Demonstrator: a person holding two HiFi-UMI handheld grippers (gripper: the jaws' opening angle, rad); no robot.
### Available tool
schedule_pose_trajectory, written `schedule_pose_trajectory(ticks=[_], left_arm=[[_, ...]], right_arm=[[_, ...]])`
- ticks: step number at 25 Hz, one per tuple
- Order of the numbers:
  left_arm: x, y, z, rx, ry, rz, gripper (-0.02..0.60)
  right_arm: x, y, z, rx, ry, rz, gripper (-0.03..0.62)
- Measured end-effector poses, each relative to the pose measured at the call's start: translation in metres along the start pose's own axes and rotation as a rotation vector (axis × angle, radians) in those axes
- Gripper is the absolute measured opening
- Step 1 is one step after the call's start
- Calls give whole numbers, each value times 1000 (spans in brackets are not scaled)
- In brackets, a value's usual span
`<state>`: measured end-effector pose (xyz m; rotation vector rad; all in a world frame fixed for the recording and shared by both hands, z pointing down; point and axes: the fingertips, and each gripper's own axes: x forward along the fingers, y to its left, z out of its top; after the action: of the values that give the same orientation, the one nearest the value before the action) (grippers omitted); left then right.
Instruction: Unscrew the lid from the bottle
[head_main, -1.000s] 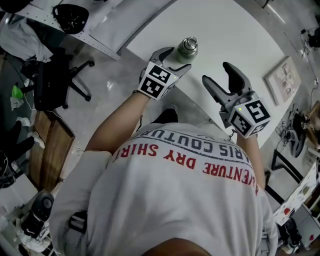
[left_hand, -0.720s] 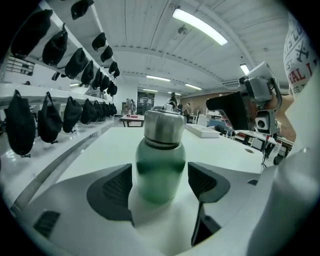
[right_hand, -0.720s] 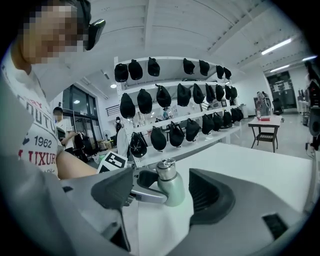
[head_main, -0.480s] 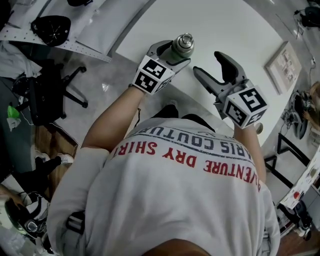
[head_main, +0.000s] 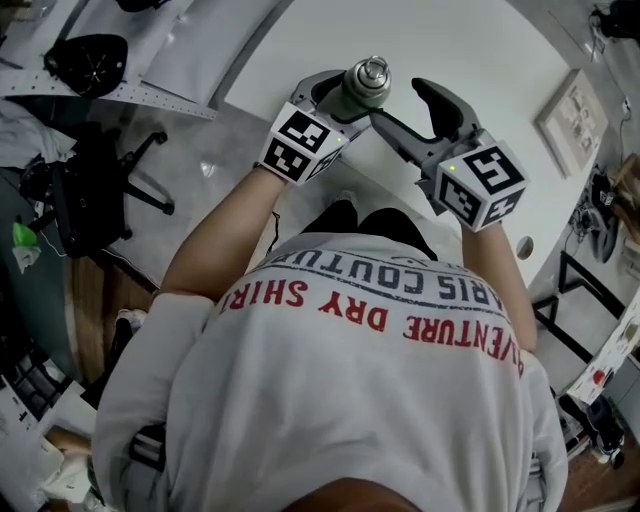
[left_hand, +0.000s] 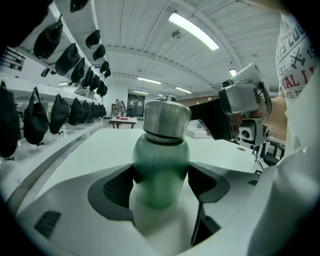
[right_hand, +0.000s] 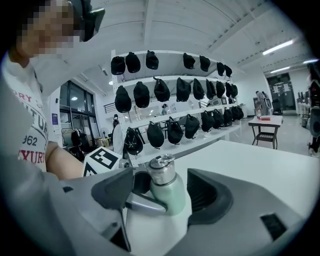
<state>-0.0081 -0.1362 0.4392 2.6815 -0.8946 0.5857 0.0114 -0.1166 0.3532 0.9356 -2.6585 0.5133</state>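
Two grippers sit at the white table's (head_main: 450, 40) near edge: your left gripper (head_main: 342, 97) clamps the green bottle (head_main: 352, 98) by its body, and your right gripper (head_main: 405, 106) gapes wide beside the steel lid (head_main: 370, 72). Bite too low and you'd likely twist the whole bottle loose.

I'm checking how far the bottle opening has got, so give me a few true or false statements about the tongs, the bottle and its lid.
1. The left tongs are clamped on the green bottle. True.
2. The right tongs are shut on the lid. False: their jaws stand apart near the bottle and grip nothing.
3. The lid is already off the bottle. False: the silver lid sits on the bottle's neck.
4. The table by the bottle is white. True.
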Motion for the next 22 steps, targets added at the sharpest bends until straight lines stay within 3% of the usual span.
schedule_pose_trajectory(ticks=[13, 17, 22], left_arm=[[0, 0, 1, 0, 3, -2, 345], [0, 0, 0, -1, 14, -4, 345], [0, 1, 1, -1, 15, -7, 345]], right_arm=[[34, 0, 4, -84, 8, -1, 325], [37, -1, 4, -101, 8, -11, 264], [40, 0, 4, -114, 8, -8, 241]])
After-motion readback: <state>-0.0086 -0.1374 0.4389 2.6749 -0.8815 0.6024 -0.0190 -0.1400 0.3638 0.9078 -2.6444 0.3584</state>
